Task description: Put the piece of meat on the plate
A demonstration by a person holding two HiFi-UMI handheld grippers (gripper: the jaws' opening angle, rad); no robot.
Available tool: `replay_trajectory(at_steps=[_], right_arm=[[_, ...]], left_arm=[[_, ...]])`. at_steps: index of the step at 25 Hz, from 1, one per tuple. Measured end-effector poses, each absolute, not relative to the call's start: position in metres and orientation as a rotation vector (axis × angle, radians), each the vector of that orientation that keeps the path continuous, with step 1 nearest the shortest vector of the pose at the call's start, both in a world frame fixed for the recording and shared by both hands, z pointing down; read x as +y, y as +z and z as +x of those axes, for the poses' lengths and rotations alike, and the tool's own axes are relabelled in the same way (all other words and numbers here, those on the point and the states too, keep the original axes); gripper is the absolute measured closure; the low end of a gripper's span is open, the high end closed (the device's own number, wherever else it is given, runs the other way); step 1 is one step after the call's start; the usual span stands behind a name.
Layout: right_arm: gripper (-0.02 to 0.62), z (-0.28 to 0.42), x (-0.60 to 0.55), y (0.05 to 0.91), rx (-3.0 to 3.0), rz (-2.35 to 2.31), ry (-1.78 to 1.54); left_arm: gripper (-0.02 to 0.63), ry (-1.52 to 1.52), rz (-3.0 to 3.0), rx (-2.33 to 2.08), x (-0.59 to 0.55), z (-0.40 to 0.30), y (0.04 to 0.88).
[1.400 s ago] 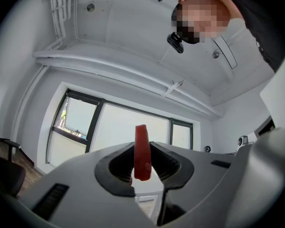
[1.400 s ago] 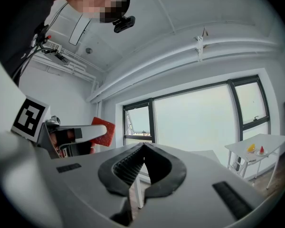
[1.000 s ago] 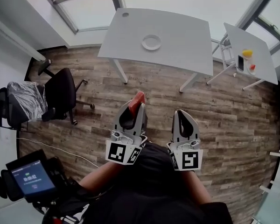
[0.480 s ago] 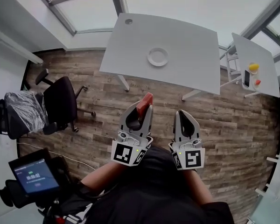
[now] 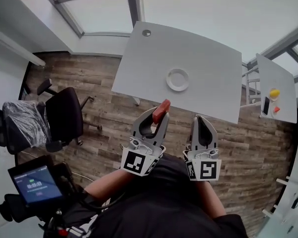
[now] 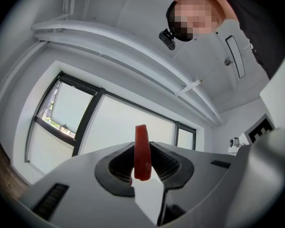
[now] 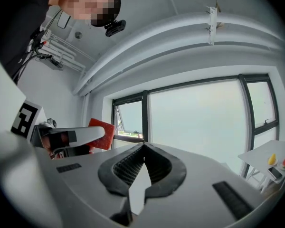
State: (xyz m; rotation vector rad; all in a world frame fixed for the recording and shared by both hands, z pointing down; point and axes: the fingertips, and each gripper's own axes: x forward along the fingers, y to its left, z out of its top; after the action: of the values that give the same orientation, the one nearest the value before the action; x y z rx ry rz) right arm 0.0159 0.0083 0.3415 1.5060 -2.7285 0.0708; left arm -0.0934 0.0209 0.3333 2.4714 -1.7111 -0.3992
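Note:
A red slab of meat (image 5: 161,110) is pinched at the tip of my left gripper (image 5: 159,115), over the wood floor just short of the near edge of the white table (image 5: 208,58). The left gripper view shows the meat (image 6: 142,152) edge-on, upright between the jaws. A round white plate (image 5: 178,79) lies on the table, ahead and slightly right of the meat. My right gripper (image 5: 199,118) is beside the left one, jaws closed together with nothing in them. In the right gripper view the meat (image 7: 101,134) shows at the left.
A black office chair (image 5: 63,112) and a second chair with a grey cover (image 5: 22,122) stand at the left. A smaller white table (image 5: 277,86) at the right carries a yellow thing, a red thing and a phone. A device with a lit screen (image 5: 34,184) is at lower left.
Both grippers have moved forward toward the white table, the left one carrying the meat. The table and plate now sit much closer in the head view.

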Motion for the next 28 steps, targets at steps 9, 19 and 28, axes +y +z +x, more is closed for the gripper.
replay_trajectory(at_steps=[9,19,28], right_arm=[[0.591,0.013,-0.069,0.352,-2.721,1.473,0.131],[0.591,0.014,-0.093,0.347,-2.775,1.423,0.114],[0.592,0.023,-0.089,0.335,-2.769,1.471,0.068]], left_arm=[[0.514,-0.305,2.418,-1.699,-0.060,-0.089,0.357],[0.514,-0.231,2.422,-1.677,-0.099,-0.088,0.383],[0.514,-0.084,2.455,-1.604,-0.106,-0.068,0.431]])
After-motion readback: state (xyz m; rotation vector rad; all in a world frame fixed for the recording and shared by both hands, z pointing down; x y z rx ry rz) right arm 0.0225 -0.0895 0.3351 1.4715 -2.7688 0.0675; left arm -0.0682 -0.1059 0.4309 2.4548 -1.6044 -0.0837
